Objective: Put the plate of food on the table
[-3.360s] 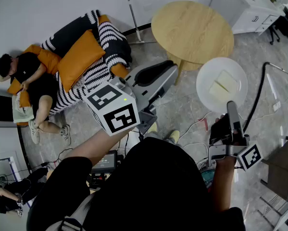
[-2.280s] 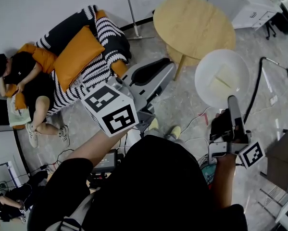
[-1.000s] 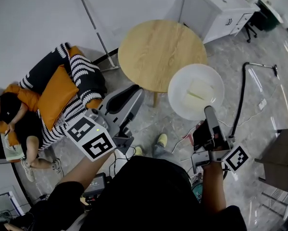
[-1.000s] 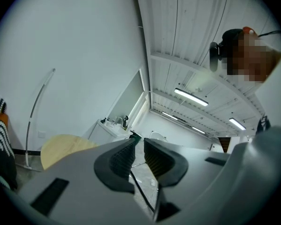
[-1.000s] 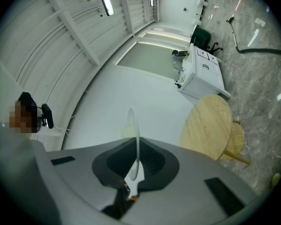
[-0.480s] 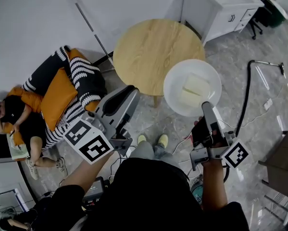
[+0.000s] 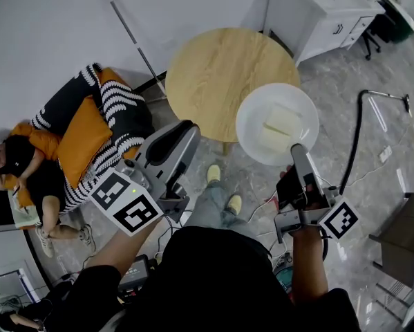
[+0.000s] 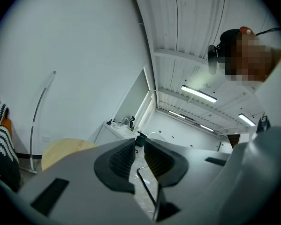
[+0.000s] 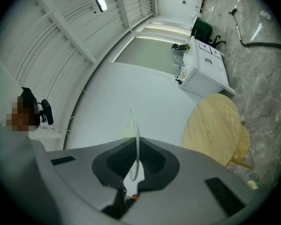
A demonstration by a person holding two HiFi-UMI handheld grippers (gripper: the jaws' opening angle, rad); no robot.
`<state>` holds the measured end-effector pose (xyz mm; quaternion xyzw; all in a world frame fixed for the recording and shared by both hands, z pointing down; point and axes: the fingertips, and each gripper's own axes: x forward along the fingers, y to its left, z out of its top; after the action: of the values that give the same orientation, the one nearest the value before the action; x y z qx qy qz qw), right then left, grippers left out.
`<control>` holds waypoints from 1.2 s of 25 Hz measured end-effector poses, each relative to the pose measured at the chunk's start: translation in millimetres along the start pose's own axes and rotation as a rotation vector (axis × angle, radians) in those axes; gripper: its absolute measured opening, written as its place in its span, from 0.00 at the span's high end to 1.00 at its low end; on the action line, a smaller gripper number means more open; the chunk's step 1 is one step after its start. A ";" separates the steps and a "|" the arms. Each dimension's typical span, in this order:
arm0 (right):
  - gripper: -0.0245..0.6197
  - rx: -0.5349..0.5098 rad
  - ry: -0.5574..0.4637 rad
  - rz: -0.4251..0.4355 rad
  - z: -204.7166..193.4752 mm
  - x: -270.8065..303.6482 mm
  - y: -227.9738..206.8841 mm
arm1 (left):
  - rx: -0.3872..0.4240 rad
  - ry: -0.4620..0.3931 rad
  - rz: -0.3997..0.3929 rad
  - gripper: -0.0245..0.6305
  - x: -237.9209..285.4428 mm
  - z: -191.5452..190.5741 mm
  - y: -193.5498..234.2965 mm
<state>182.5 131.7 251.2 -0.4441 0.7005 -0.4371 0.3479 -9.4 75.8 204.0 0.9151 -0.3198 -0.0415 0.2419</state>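
Plate [image 7: 276, 124] with two pale slabs of food [image 7: 280, 125] hangs in the air off the table's [image 7: 220, 75] near right edge. In the head view its rim overlaps the tabletop's outline, but whether any of it is already above the wood cannot be told. The right gripper [image 7: 298, 151] is clamped on the rim of the side farthest from the table, and the right gripper view shows that rim [image 9: 136, 139] edge-on between the closed pads, with the table ahead and to the right. The left gripper [image 7: 186, 133] hovers just off the table's near left edge. Its jaws stand a narrow gap apart with nothing between them [image 8: 139, 149]. The step in hand appears to be the carry, with the set-down not yet done. The next move likely calls for taking the plate fully over the wood, keeping it level because a single rim grip lets it tip, then lowering it flat before the jaws part. The tabletop shows bare, so any spot well inside its round edge should serve. A cabinet [image 7: 324, 5] stands beyond the table, a pole [image 7: 127, 33] slants behind it, and a cable [image 7: 355, 137] trails over the floor to its right.
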 end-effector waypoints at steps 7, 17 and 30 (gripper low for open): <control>0.94 -0.002 0.015 -0.008 4.3 63.5 -5.0 | -0.024 -0.002 0.004 0.86 21.7 26.2 51.7; 0.94 -0.013 0.011 -0.044 15.2 114.7 -20.6 | -0.058 -0.005 -0.018 0.86 60.1 45.2 100.5; 0.94 -0.010 0.007 -0.064 15.0 115.6 -22.0 | -0.093 0.006 -0.035 0.86 64.1 39.5 106.8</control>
<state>160.6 15.1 254.3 -0.4665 0.6892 -0.4463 0.3291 -28.1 -51.9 224.4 0.9084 -0.3009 -0.0578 0.2844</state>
